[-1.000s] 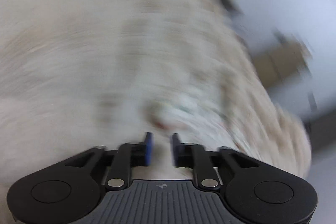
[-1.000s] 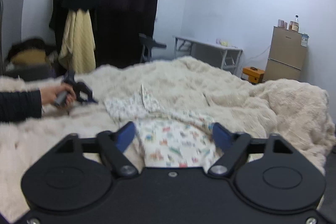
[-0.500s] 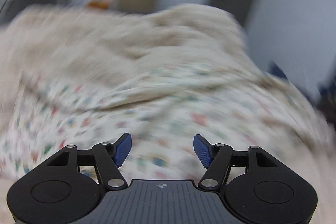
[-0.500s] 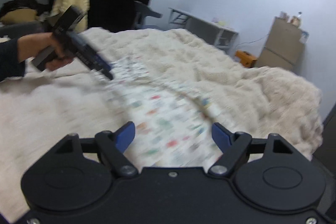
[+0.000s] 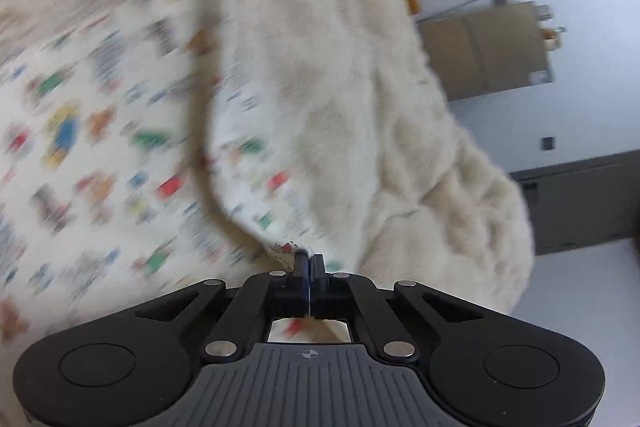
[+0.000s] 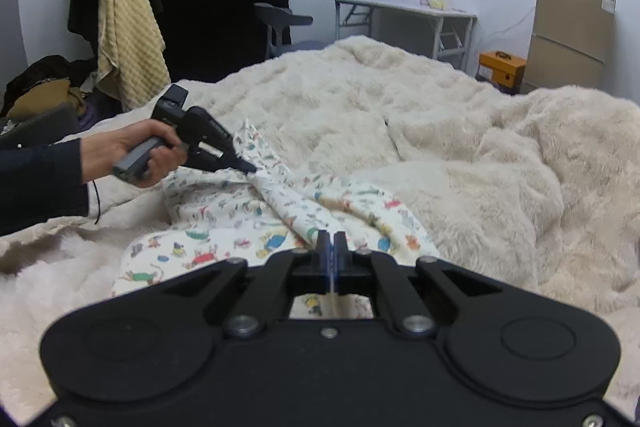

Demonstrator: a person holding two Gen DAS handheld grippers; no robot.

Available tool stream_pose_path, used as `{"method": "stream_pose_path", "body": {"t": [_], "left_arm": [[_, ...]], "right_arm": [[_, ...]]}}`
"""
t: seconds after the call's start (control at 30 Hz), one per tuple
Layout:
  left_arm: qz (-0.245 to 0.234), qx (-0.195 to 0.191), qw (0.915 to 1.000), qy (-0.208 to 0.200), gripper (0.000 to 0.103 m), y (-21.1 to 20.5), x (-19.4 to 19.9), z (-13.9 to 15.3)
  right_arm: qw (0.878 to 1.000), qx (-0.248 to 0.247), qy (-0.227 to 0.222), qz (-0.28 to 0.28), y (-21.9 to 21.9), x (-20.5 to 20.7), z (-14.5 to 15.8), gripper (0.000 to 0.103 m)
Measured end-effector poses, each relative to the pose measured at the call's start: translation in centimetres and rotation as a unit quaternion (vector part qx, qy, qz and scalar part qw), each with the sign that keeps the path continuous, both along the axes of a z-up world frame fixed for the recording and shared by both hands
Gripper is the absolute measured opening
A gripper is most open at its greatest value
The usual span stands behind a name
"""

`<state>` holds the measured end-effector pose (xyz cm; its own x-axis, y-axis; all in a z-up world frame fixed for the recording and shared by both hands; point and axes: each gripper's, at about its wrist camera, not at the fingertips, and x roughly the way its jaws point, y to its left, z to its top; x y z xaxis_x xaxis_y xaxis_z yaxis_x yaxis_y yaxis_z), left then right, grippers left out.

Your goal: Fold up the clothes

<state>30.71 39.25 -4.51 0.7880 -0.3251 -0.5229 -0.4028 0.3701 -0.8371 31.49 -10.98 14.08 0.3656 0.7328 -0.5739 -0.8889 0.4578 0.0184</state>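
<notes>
Right wrist view shows the printed garment, a cream cloth covered in small coloured figures, lying rumpled on the fluffy cream blanket that covers the bed. The right gripper has just closed its jaws, and they are clamped together on the garment's near edge. Across the cloth, the left gripper, held in the person's left hand, has also just closed and pinches a raised fold at the far side; the left wrist view, though blurred, shows its jaws together on a printed edge. With both edges held, the fold will likely go best if the two grips lift together and keep the cloth taut between them, so no slack bunches underneath, then lay one edge squarely over the other. No open container shows: only a closed orange box on the floor, contents hidden.
</notes>
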Motion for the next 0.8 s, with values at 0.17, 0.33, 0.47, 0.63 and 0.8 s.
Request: {"method": "stream_pose_path", "body": {"t": [0.17, 0.33, 0.47, 0.63, 0.8], "left_arm": [[0.065, 0.043, 0.9969, -0.006, 0.001, -0.2, 1.8, 3.6], [0.001, 0.177, 0.9842, 0.002, 0.053, -4.9, 2.5, 7.1], [-0.125, 0.318, 0.9362, -0.084, 0.053, -11.0, -1.9, 11.5], [-0.262, 0.430, 0.8476, -0.169, 0.056, -19.0, -9.2, 13.9], [-0.387, 0.556, 0.7058, -0.207, 0.056, -28.1, -16.4, 12.6]], "right_arm": [[0.999, 0.004, -0.007, -0.049, -0.6, 2.8, 0.4, 0.000], [0.988, -0.057, -0.036, -0.142, -1.2, 4.5, -1.6, 0.009], [0.994, -0.011, -0.008, -0.108, -4.0, 1.9, -1.4, 0.061], [0.996, 0.031, 0.049, -0.072, -7.4, 1.2, -1.7, 0.071], [0.980, 0.100, 0.141, -0.101, -12.1, 2.8, -3.3, 0.071]]}}
